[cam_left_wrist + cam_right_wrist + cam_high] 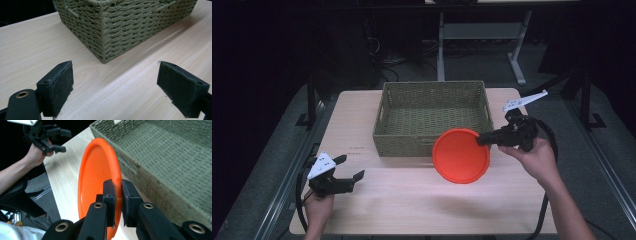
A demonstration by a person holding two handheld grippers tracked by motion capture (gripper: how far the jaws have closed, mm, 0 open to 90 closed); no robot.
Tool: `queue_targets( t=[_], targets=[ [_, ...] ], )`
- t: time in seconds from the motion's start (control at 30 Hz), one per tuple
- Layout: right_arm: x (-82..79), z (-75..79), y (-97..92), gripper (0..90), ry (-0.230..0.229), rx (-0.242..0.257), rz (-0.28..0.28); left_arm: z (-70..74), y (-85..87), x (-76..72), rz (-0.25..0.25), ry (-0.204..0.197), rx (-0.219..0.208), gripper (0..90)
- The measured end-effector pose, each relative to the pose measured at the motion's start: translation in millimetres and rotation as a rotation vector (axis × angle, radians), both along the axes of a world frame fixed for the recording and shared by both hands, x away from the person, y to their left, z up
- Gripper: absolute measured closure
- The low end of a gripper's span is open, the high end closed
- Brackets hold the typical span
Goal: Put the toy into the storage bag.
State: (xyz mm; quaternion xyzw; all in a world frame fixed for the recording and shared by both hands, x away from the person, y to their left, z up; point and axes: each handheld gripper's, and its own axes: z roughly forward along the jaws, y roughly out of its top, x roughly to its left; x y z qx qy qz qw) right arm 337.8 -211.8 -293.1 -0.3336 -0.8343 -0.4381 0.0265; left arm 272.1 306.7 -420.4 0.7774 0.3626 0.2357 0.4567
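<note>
The right gripper is clamped on the rim of an orange plate, one black jaw on each face of the rim, as the right gripper view shows close up. The plate is tilted, its hollow side turned toward the person, and held off the table; in the high view it overlaps the front right corner of the basket. The right hand grips the tool from the table's right side, with the grey three-cornered plate sticking up above it.

The woven green basket is rectangular and sits at the middle of the far half of the wooden table. Its woven floor is bare; nothing lies in it. In the right gripper view the basket's near wall runs just beside the plate's back.

The left gripper is at the near left of the table, well apart from the plate, in the left hand. Its jaws stand wide apart with nothing between them; in the left gripper view they frame bare tabletop, with a corner of the basket ahead.

Beyond the table the room is dark, with the legs of a metal frame on the floor behind the basket.
</note>
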Motion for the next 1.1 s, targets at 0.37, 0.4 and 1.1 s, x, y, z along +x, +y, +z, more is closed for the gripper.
queue_targets(
  t=[0.37, 0.4, 1.1],
  targets=[
    [25.0, 24.8, 6.2, 82.2, -0.005, 0.040, -0.013, -0.3, -0.3, 0.6, 0.005, -0.006, -0.005, 13.1],
    [27.4, 26.8, 6.0, 82.2, -0.006, 0.045, -0.018, -0.6, -0.3, 0.8, 0.006, -0.005, -0.004, 13.1],
    [75.0, 59.9, 18.1, 82.2, -0.019, 0.073, -0.080, -1.9, 2.5, 1.8, 0.017, -0.008, -0.014, 13.1]
  ],
)
